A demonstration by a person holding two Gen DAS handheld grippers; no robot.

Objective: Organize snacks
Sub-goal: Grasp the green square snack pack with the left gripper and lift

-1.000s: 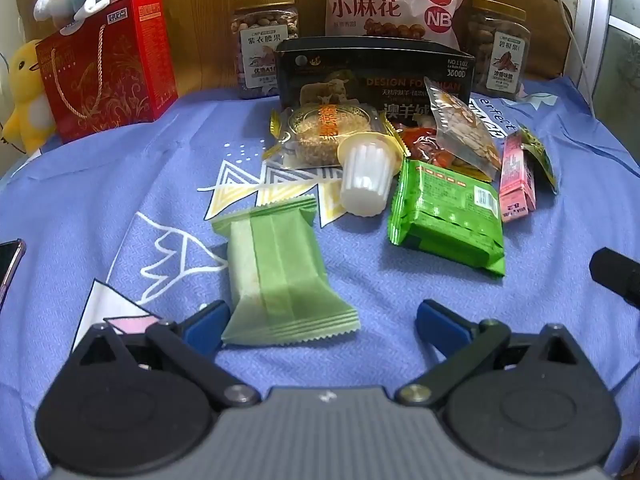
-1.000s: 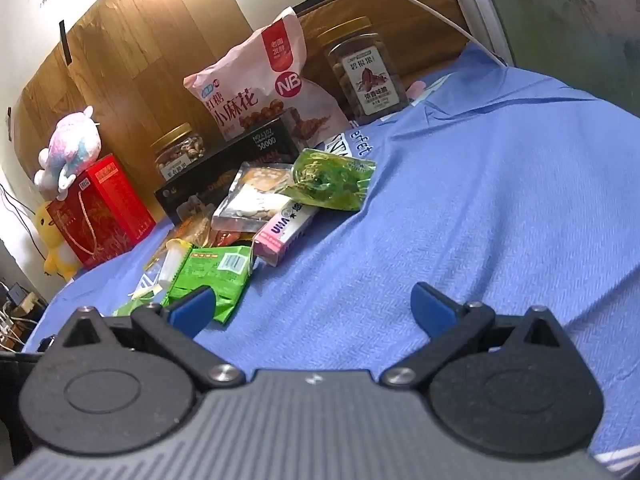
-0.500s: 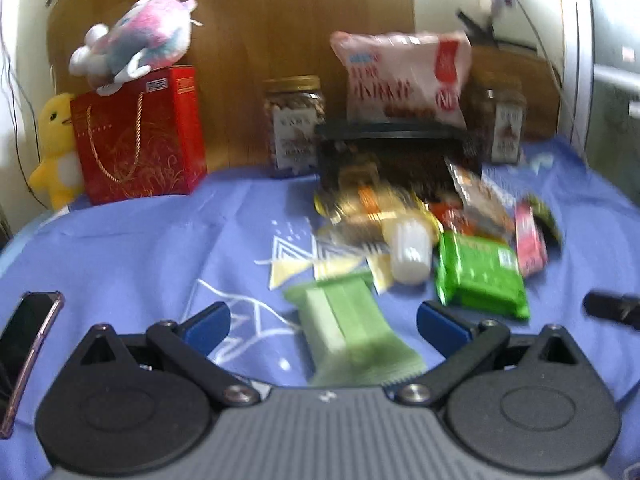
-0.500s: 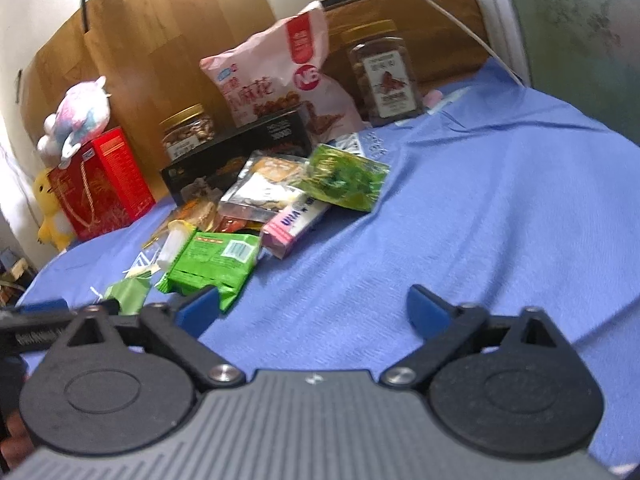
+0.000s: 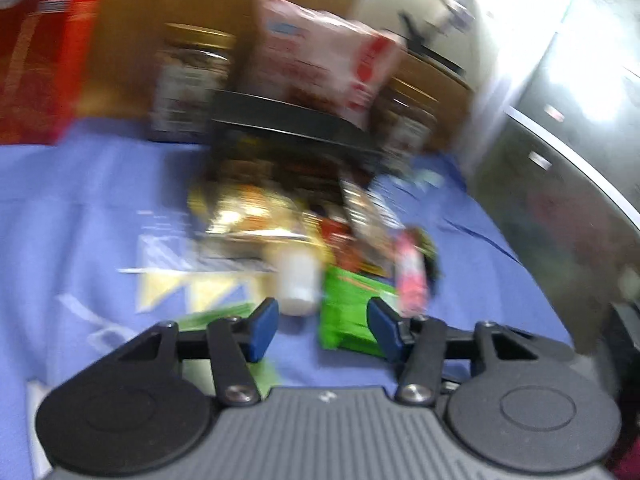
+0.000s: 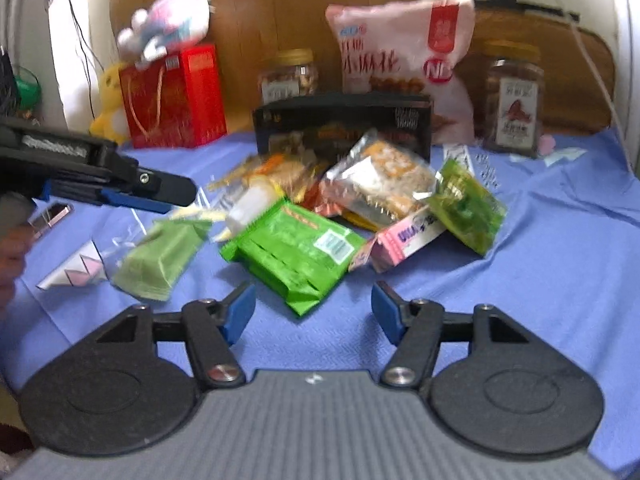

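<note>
Blue cloth (image 6: 520, 264) under both hand-held grippers (image 5: 322, 326) (image 6: 314, 310), closing, empty.

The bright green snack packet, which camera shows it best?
The right wrist view: the bright green snack packet lies whole and fairly sharp on the blue cloth. The left wrist view shows it blurred, partly behind a blue fingertip.
</note>
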